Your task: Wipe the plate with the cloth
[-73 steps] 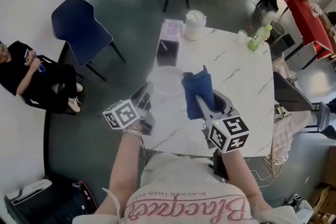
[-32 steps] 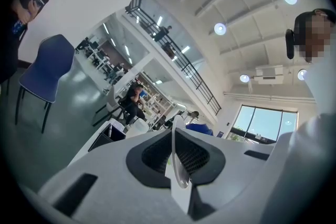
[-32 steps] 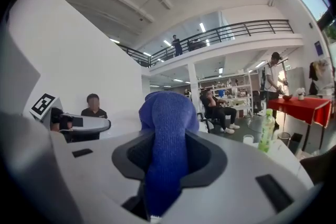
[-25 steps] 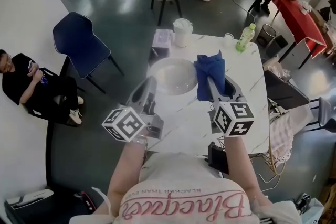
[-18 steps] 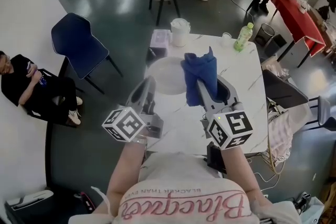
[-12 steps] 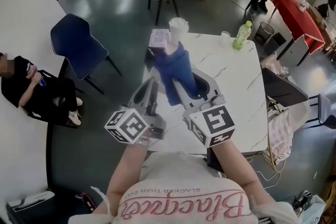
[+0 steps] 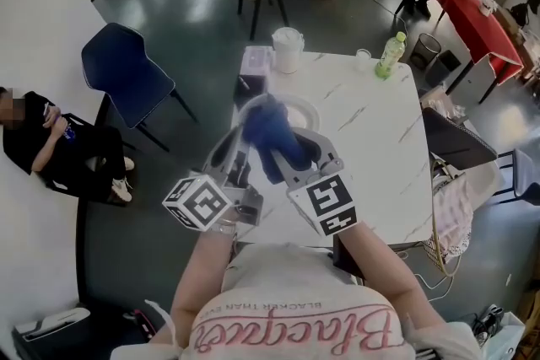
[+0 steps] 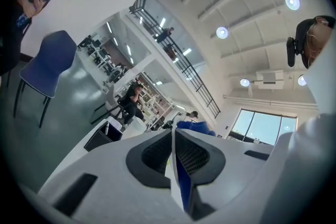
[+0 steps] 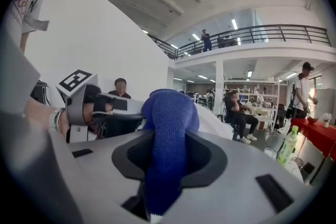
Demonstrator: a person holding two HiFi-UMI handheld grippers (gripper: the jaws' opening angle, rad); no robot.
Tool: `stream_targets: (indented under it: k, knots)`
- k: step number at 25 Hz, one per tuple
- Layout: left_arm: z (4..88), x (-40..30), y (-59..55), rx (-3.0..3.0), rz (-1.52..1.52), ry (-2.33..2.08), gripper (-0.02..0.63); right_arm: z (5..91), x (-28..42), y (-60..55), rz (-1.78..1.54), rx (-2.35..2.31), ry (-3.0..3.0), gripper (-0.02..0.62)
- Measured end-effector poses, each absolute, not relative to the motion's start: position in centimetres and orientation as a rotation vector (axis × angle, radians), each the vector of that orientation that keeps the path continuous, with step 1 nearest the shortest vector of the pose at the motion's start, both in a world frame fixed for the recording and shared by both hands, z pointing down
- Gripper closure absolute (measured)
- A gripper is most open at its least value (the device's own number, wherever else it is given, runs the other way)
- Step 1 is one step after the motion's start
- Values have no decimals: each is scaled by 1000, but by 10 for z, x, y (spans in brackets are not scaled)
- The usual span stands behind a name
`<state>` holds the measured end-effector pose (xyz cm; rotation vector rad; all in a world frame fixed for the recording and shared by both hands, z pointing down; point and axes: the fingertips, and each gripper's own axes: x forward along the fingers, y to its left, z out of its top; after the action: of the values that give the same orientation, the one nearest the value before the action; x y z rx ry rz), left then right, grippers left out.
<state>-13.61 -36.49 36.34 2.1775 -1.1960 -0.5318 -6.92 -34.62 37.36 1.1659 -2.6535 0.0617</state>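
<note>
In the head view a pale, translucent plate (image 7: 297,107) is held above the near left part of the marble table (image 7: 380,156). My left gripper (image 7: 240,141) is shut on its left rim. The left gripper view shows the plate's thin white edge (image 8: 171,161) pinched between the pads. My right gripper (image 7: 274,149) is shut on a blue cloth (image 7: 267,129) that lies against the plate's face. In the right gripper view the cloth (image 9: 167,136) bulges out between the jaws, with the plate (image 9: 223,119) behind it and the left gripper (image 9: 86,98) at the left.
At the table's far edge stand a white tub (image 7: 287,49), a lilac box (image 7: 256,61), a small cup (image 7: 363,57) and a green bottle (image 7: 390,55). A blue chair (image 7: 125,61) and a seated person (image 7: 38,139) are to the left.
My right gripper has carried the blue cloth leftward, from beside the plate's right edge onto its face, rolling as it went. The left gripper and the plate have stayed put.
</note>
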Motion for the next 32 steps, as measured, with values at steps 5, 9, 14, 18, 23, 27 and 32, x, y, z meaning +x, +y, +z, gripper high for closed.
stream_targets:
  k: [5, 9, 14, 18, 23, 27, 32]
  knots:
    - [361, -139, -366, 2199, -536, -1160, 588, 396, -34, -352, 109, 1247, -2562, 480]
    - [361, -138, -365, 2271, -512, -1154, 588, 410, 2, -360, 147, 1352, -2471, 479]
    - [356, -137, -368, 2479, -400, -1222, 588, 413, 52, -371, 170, 1515, -2364, 479]
    - [351, -128, -365, 2744, -267, -1280, 589, 401, 78, -375, 180, 1601, -2339, 479]
    - [348, -102, -352, 3096, 3, -1318, 589, 373, 90, -375, 129, 1619, -2380, 479]
    - [348, -80, -338, 3366, 254, -1335, 589, 345, 84, -369, 56, 1535, -2480, 479]
    - [356, -61, -325, 3624, 506, -1287, 589, 307, 62, -353, -86, 1270, -2632, 479]
